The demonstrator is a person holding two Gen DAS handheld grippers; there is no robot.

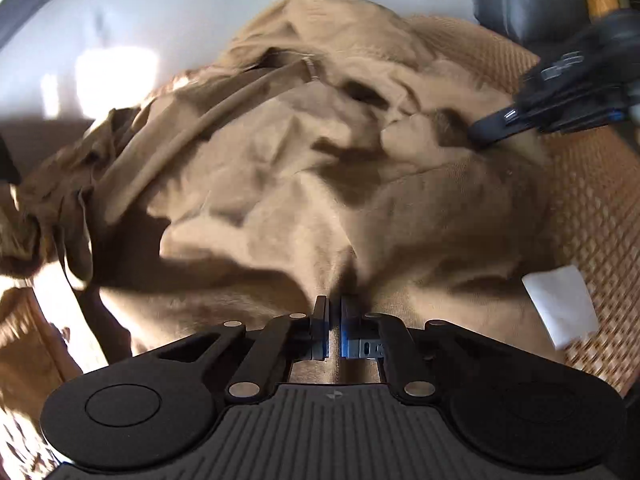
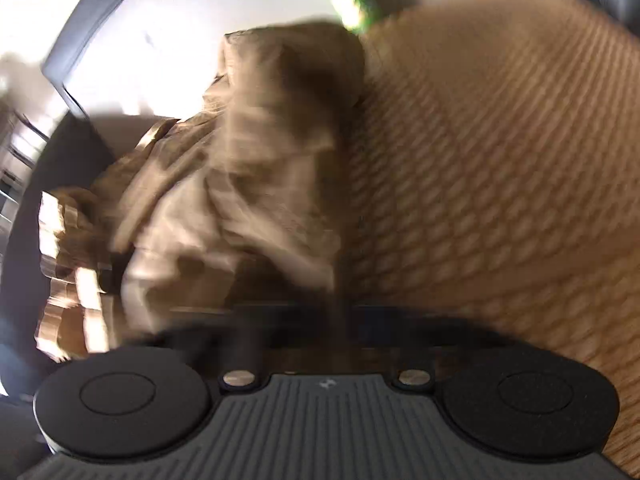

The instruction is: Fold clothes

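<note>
A crumpled tan cloth garment point(image 1: 280, 168) lies spread over a woven brown mat point(image 1: 592, 216). At the garment's near edge the left gripper point(image 1: 334, 312) has its jaws pinched on a fold of the fabric. Toward the garment's right side, the right gripper point(image 1: 486, 130) touches the fabric with jaws closed; blur hides whether it holds any.
</note>
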